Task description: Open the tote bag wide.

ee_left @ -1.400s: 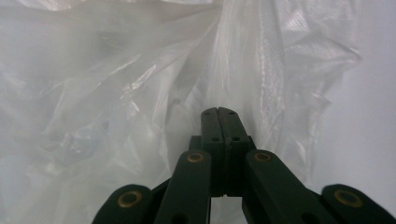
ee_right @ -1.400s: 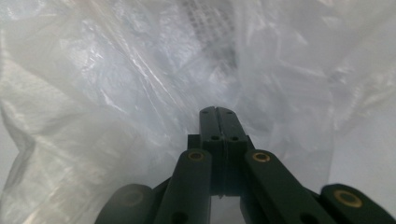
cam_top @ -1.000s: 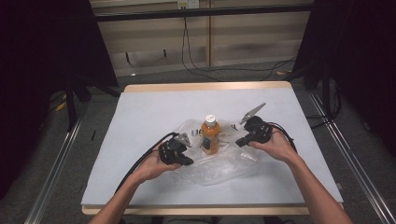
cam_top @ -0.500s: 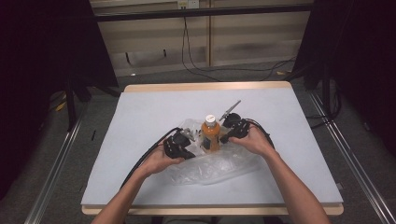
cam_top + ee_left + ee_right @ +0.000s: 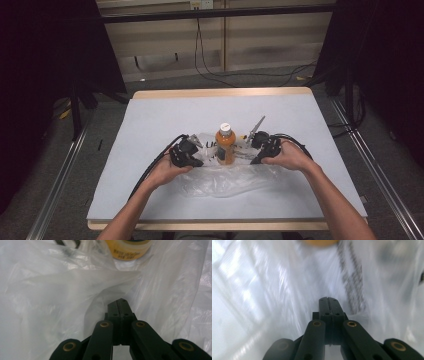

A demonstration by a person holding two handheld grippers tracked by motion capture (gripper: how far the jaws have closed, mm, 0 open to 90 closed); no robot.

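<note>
An orange drink bottle (image 5: 225, 147) with a white cap stands upright on a crumpled clear plastic bag (image 5: 227, 179) in the middle of the table. The bottle's base (image 5: 128, 248) appears at the top of the left gripper view. My left gripper (image 5: 199, 160) sits just left of the bottle. Its jaws (image 5: 120, 301) are shut, and a raised fold of the bag (image 5: 75, 290) meets their tips as if pinched. My right gripper (image 5: 256, 160) is just right of the bottle with its jaws (image 5: 328, 300) shut over blurred bag film (image 5: 274, 290). Whether film is caught between them I cannot tell.
The pale table top (image 5: 165, 115) has a wooden rim. Black cables trail from both grippers toward the person's forearms. Dark frame posts and rails stand to the left and right of the table. More cables lie on the floor beyond the far edge.
The right gripper swung in toward the bottle's top, then came back out to the right and lower, beside the bottle. The bag's folds shifted. The left gripper stayed put.
</note>
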